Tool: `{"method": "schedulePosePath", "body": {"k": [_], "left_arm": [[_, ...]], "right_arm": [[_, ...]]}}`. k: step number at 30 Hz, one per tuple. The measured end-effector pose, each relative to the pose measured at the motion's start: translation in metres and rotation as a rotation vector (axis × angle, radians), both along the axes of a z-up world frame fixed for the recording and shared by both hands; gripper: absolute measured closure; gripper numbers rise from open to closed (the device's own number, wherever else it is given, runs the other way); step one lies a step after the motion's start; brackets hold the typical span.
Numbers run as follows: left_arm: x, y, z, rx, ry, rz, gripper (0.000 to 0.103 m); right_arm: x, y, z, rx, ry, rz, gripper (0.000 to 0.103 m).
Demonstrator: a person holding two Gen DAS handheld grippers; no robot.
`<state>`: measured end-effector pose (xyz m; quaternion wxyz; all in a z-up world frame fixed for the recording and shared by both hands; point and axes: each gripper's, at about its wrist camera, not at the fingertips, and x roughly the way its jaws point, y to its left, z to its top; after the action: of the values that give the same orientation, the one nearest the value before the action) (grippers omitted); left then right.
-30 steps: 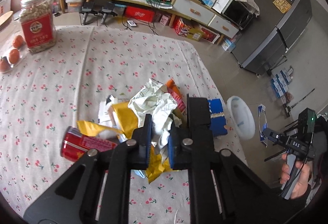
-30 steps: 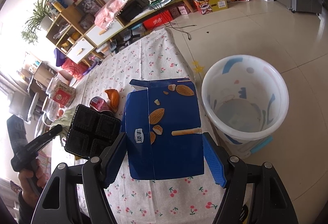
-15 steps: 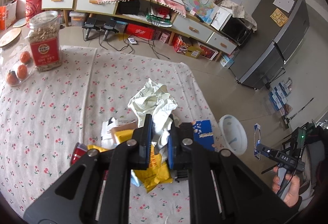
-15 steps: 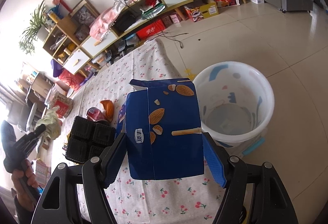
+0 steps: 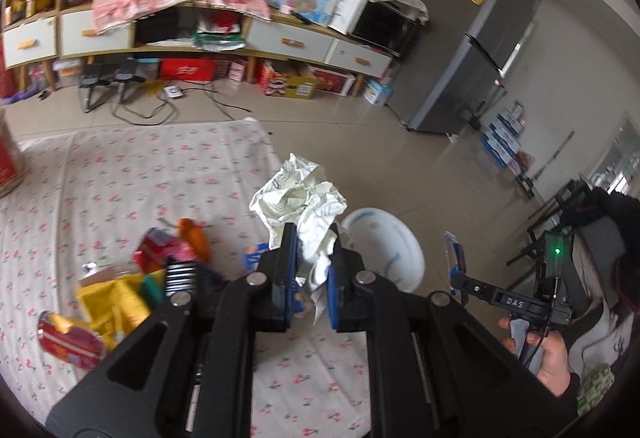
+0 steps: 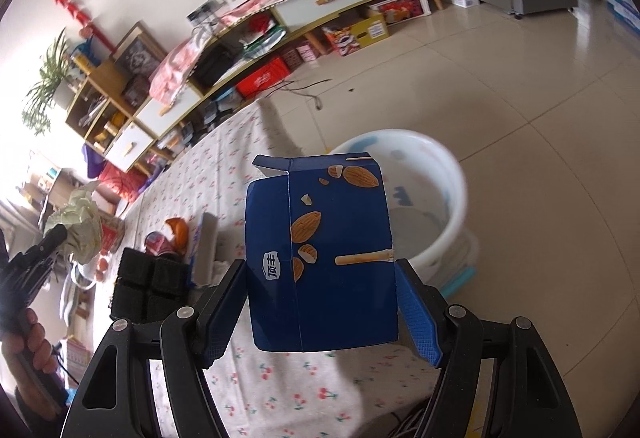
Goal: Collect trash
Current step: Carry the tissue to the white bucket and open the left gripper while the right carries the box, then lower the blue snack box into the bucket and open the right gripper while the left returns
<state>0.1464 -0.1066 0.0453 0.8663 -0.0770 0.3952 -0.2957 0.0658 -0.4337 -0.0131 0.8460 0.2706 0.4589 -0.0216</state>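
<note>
— What has just changed?

— My left tool (image 5: 308,270), clamped narrow on a crumpled paper wad (image 5: 300,197), has lifted it off the pile and swung it toward the white bucket (image 5: 384,242) on the floor. My right tool (image 6: 320,302), set wide, grips a blue snack box (image 6: 320,254) and has edged closer to the bucket's rim.

— Meaning?

— Two pieces look nearly ready to drop. A can (image 5: 68,338) and yellow wrapper (image 5: 108,302) remain on the worktop (image 5: 140,165).

— And the wad?

— White, creased, printed with faint green lines, hanging above the worktop's edge.
</note>
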Motion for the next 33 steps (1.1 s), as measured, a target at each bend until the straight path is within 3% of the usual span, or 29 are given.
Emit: {"method": "schedulePosePath", "body": {"k": [13, 20, 28, 30, 33], "left_arm": [[-0.001, -0.129, -0.037, 0.086, 0.048, -0.21, 0.089], [0.016, -0.173, -0.074, 0.14, 0.092, -0.229, 0.089], [0.029, -0.199, -0.098, 0.195, 0.08, -0.224, 0.088], [0.031, -0.2, -0.1, 0.195, 0.082, -0.221, 0.085], [0.032, -0.195, -0.098, 0.215, 0.08, -0.196, 0.06]], "right_arm": [[-0.019, -0.052, -0.011, 0.026, 0.019, -0.105, 0.029], [-0.024, -0.076, -0.025, 0.059, 0.048, -0.162, 0.029], [-0.01, -0.082, -0.031, 0.043, 0.072, -0.178, 0.029], [-0.005, -0.082, -0.034, 0.038, 0.081, -0.177, 0.029], [0.0, -0.079, -0.035, 0.025, 0.093, -0.173, 0.029]]}}
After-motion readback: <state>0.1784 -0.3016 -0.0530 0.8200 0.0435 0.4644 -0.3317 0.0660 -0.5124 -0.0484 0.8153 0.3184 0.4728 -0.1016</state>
